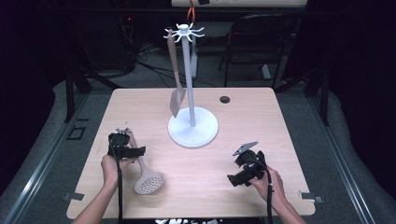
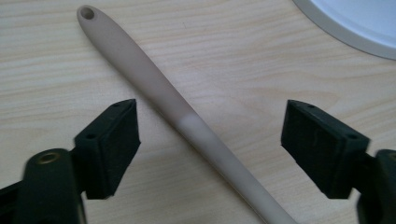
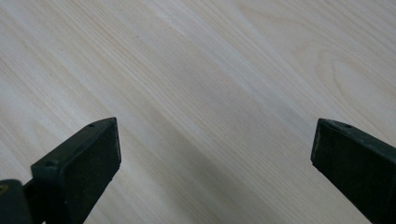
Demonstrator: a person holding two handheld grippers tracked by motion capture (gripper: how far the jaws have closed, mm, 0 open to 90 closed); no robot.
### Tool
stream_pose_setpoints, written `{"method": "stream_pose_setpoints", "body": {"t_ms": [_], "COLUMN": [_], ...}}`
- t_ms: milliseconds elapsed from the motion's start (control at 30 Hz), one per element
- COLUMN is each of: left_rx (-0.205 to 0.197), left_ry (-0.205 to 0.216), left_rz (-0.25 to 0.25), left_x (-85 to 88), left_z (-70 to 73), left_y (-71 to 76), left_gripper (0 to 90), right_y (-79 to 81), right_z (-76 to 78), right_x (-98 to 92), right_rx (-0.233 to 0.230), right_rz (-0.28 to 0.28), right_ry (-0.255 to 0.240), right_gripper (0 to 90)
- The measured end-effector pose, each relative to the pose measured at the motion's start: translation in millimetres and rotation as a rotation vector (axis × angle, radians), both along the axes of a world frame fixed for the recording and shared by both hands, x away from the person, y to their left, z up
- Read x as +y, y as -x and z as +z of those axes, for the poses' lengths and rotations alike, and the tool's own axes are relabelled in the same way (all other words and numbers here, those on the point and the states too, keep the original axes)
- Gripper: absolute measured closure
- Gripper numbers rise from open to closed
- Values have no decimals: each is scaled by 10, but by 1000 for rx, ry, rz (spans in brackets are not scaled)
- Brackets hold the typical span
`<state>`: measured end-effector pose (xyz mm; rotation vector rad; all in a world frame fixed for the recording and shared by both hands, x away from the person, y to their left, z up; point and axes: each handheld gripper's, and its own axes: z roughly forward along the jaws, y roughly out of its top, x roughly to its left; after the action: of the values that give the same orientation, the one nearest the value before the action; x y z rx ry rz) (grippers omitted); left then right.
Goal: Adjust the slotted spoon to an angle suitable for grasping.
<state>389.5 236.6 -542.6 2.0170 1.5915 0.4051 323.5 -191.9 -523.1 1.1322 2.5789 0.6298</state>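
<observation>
While your left tool (image 2: 210, 140) straddles the skimmer's handle (image 2: 177, 112) on the counter (image 1: 261, 121), near left, its jaws stand apart, touching nothing. Your right tool (image 3: 212, 158) hovers near right, jaws wide apart over bare wood.

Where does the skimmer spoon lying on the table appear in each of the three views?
High view: skimmer spoon lies lower left, handle running up under the left gripper.
Left gripper view: its handle crosses diagonally between the open jaws, hanging hole at top left.
Right gripper view: bare table between open jaws.
Shared landmark: white stand base.
</observation>
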Motion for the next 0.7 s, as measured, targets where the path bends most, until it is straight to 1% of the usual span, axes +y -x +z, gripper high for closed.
{"method": "stream_pose_setpoints", "body": {"t_ms": [67, 100, 167, 233, 267, 300, 333, 367, 400, 433, 533, 567, 633, 700], "left_rx": [16, 21, 29, 39, 40, 40, 41, 47, 57, 51, 63, 70, 65, 61], "left_ry": [3, -5, -7, 8, 18, 19, 20, 24, 23, 20, 6, 0, -27, -32], "left_rz": [1, 0, 6, 19, 26, 29, 31, 29, 24, 27, 23, 18, 12, 7], "left_x": [-4, 1, 16, 46, 58, 63, 68, 70, 67, 60, 43, 38, 17, 20], "left_z": [-39, -56, -74, -90, -90, -92, -99, -107, -114, -126, -146, -153, -165, -162], "left_y": [-15, -26, -38, -49, -50, -53, -58, -63, -69, -72, -84, -86, -86, -87], "left_gripper": [273, 295, 329, 356, 379, 401, 408, 416, 425, 429, 440, 448, 468, 497], "right_y": [-10, -17, -39, -43, -42, -35, -32, -27, -28, -29, -31, -30, -30, -28], "right_z": [4, 2, -11, -26, -22, -16, -10, -9, 3, 5, -7, -1, 2, 1], "right_x": [12, 19, 30, 39, 42, 48, 50, 56, 57, 57, 60, 61, 62, 68], "right_rx": [-2, -10, -2, 15, 14, 10, 4, -1, -2, -2, -5, -4, -2, -4], "right_rz": [8, 5, 8, 12, 18, 20, 21, 19, 22, 23, 18, 19, 22, 25], "right_ry": [-5, 3, 0, -15, 0, 1, 1, -17, -9, -7, -8, 3, 4, 3], "right_gripper": [12, 13, 14, 15, 15, 15, 15, 15, 15, 15, 15, 15, 15, 17]}}
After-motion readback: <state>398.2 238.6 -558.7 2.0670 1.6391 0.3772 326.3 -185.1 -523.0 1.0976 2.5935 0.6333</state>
